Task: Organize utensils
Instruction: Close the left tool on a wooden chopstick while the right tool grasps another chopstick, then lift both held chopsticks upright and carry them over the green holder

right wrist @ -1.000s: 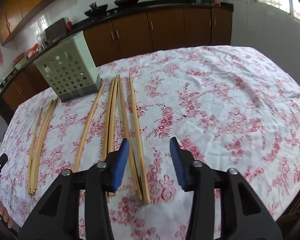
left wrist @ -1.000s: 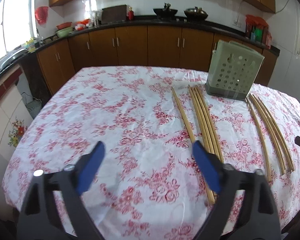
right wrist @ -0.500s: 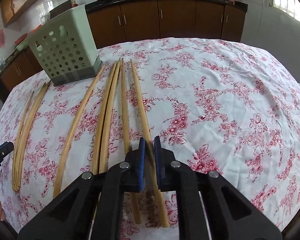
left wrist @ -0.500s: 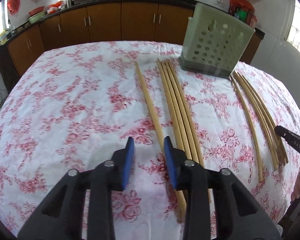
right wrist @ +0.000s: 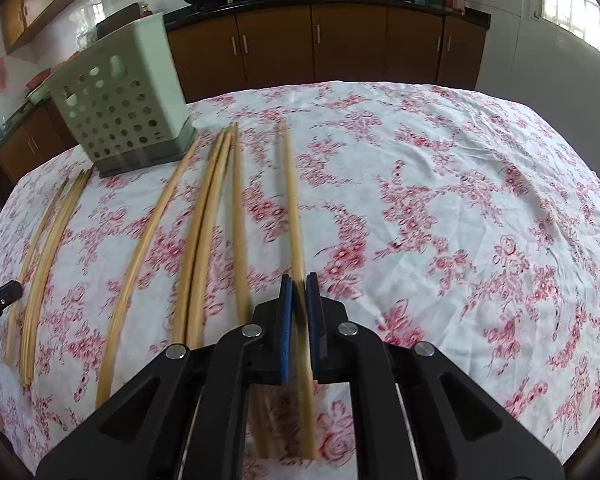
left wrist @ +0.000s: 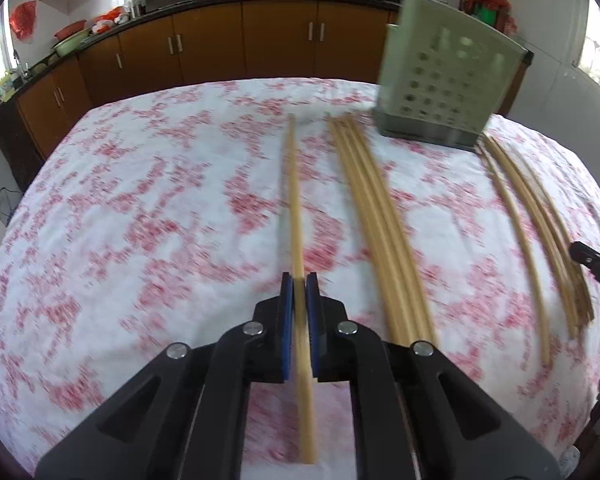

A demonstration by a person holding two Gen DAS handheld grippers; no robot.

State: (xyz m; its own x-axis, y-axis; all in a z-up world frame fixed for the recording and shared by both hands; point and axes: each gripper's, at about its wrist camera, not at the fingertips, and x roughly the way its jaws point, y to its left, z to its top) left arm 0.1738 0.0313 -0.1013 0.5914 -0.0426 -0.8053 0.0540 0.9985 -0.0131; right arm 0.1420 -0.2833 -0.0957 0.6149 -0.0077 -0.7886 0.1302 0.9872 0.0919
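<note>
In the left wrist view my left gripper (left wrist: 299, 284) has its jaws closing tight on a single bamboo chopstick (left wrist: 295, 200), which runs between the blue pads and lies on the cloth. A bundle of chopsticks (left wrist: 380, 216) lies just to its right. My right gripper (right wrist: 299, 284) is likewise closing its jaws on the rightmost chopstick (right wrist: 293, 200) of its group, and the stick passes between its pads. A green perforated utensil holder (left wrist: 448, 80) (right wrist: 128, 100) stands upright at the far side of the table.
More chopsticks lie loose: a group (left wrist: 540, 220) right of the holder, and a single one (right wrist: 236, 220), a pair (right wrist: 204, 232), another single (right wrist: 148, 240) and a far-left group (right wrist: 48, 248). The floral tablecloth (right wrist: 460, 200) covers the table. Brown kitchen cabinets (left wrist: 280, 40) stand behind.
Both grippers went from open to shut, each moving forward and down onto its own chopstick. The holder and the other chopsticks kept their places.
</note>
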